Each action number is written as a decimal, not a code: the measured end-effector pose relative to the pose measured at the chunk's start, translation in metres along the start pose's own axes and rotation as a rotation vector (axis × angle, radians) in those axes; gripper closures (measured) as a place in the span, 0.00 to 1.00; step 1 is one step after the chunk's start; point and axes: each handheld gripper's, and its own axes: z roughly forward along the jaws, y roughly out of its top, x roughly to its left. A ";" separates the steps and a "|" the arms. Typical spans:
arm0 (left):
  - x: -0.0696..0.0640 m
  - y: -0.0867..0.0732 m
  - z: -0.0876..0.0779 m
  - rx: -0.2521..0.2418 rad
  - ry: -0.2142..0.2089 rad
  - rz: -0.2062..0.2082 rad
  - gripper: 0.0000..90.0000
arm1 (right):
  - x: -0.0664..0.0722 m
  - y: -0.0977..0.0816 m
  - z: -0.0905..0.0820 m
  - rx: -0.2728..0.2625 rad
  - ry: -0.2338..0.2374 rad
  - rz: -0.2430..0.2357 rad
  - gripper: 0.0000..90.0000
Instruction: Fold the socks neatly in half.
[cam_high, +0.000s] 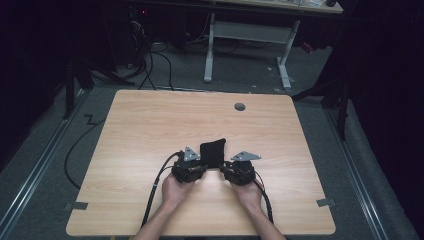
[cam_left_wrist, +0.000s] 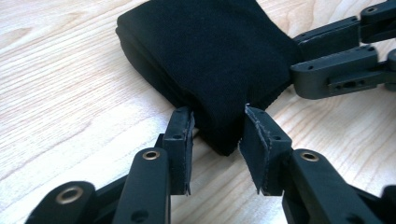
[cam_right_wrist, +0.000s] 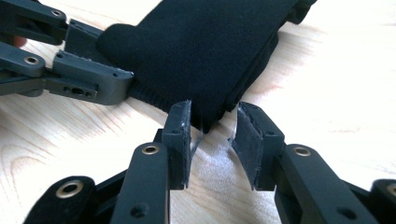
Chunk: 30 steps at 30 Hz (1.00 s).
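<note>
High view: wood table, dark rm.

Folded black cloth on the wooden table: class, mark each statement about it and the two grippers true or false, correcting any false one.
1. The folded black cloth lies on the light wooden table. True.
2. The left gripper has a corner of the cloth between its fingers. True.
3. The right gripper hangs high above the table, far from the cloth. False: it sits low at the cloth's near corner.
4. The cloth is bright red. False: it is black.
5. A small grey round disc sits in the tabletop beyond the cloth. True.
</note>
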 end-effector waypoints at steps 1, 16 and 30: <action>0.001 0.000 0.000 0.000 0.002 -0.003 0.71 | 0.000 0.000 0.000 0.000 -0.002 -0.002 0.73; 0.005 0.002 -0.029 -0.085 0.014 -0.017 0.57 | -0.002 0.004 -0.015 -0.038 0.001 -0.008 0.70; 0.014 0.001 -0.056 -0.142 0.047 -0.048 0.54 | -0.014 0.009 -0.040 -0.091 -0.005 0.002 0.69</action>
